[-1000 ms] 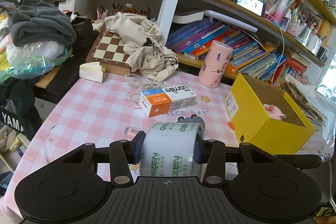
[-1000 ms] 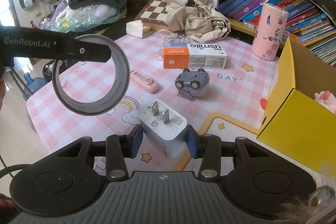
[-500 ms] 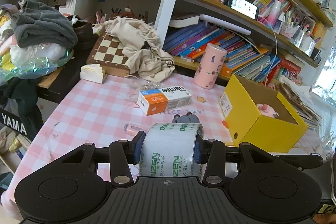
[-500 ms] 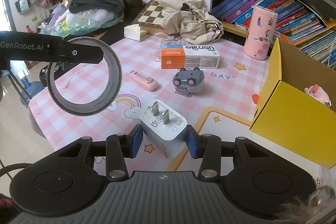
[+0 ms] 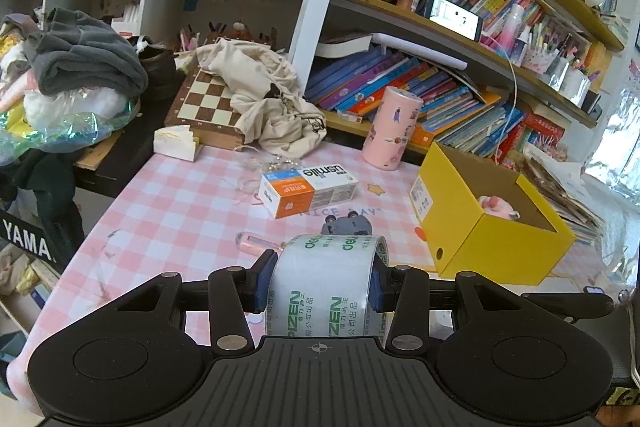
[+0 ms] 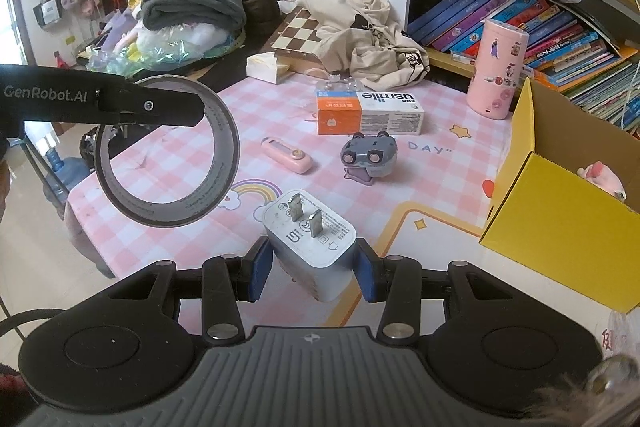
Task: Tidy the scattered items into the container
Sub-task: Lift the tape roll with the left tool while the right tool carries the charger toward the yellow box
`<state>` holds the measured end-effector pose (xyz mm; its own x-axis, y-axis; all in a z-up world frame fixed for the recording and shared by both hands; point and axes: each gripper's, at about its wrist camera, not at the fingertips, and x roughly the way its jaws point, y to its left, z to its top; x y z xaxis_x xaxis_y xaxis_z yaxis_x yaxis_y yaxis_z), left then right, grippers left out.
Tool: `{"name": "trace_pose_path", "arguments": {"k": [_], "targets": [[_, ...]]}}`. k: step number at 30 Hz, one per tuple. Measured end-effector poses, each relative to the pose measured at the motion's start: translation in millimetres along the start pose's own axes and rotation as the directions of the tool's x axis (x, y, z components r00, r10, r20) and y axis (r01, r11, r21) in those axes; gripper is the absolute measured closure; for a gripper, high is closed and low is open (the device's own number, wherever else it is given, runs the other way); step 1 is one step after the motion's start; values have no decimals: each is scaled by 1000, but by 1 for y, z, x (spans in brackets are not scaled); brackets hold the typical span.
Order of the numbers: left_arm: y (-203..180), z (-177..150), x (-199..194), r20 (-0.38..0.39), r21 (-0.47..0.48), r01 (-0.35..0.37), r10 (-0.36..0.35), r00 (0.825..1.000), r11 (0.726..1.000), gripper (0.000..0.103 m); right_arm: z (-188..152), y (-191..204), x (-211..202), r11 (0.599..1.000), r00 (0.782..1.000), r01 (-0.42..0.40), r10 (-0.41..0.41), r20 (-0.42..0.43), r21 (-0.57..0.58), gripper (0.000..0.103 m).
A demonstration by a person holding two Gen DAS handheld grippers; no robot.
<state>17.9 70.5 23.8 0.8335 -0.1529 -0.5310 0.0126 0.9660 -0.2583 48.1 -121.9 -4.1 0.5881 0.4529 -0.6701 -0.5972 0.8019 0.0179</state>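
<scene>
Pink checked table (image 6: 424,187) against crowded bookshelves, clothes piled at far left edge. Yellow box (image 6: 560,227) at right edge, top open, pink toy (image 6: 600,177) inside. Bare mat between box and scattered items — toothpaste box (image 6: 370,113), grey toy car (image 6: 370,155), pink case (image 6: 286,155) near middle, apart from each other. Left gripper (image 5: 322,283) clamped on tape roll (image 5: 324,287), held above table's near edge. Right gripper (image 6: 312,267) clamped on white charger (image 6: 310,239) — 2 prongs up, just left of box.
</scene>
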Motion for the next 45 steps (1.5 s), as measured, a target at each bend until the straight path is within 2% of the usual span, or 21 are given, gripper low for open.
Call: {"name": "trace_pose_path", "arguments": {"k": [14, 31, 45], "targets": [[-1, -5, -9, -3, 3, 26, -26, 1000, 1000, 60, -9, 7, -11, 1000, 1000, 14, -14, -2, 10, 62], [-21, -10, -6, -36, 31, 105, -104, 994, 994, 60, -25, -18, -33, 989, 995, 101, -100, -17, 107, 62], [-33, -13, 1, -50, 41, 142, -140, 989, 989, 60, -35, -25, -41, 982, 990, 139, -136, -33, 128, 62]]}}
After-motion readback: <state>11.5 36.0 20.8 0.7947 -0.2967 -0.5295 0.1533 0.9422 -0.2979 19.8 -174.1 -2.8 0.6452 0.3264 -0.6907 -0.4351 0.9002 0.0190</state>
